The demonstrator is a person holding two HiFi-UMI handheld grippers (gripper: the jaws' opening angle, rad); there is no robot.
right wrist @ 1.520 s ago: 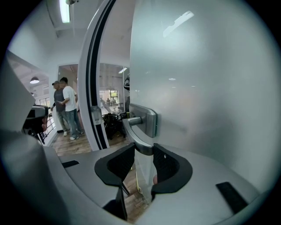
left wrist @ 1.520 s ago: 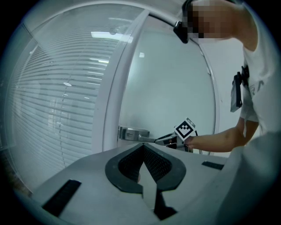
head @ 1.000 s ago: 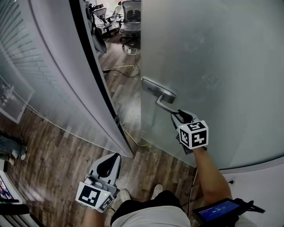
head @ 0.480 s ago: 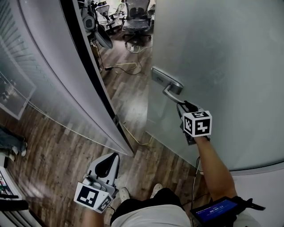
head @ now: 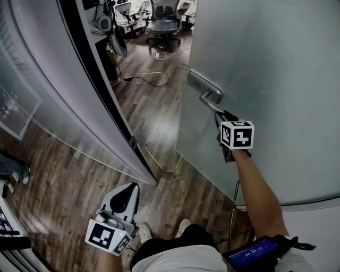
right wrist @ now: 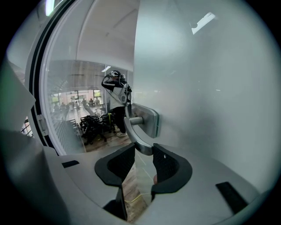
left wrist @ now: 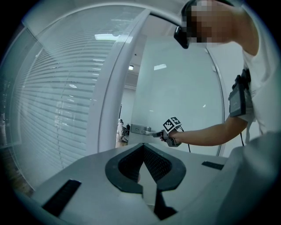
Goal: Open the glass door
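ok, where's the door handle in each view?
Head view: door handle upper right of centre, lever end in the right gripper.
Left gripper view: door handle small, near centre, at the door's edge.
Right gripper view: door handle centre, lever end between the jaws.
Shared landmark: the frosted glass door.

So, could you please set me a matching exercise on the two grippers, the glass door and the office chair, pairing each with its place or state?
Things:
1. right gripper
2. left gripper
3. glass door
4. office chair

Places and states:
A. standing partly open
B. shut on the door handle
C. in the room beyond the door
D. held low over the wood floor, jaws together, nothing between them

Pairs: 1-B, 2-D, 3-A, 4-C
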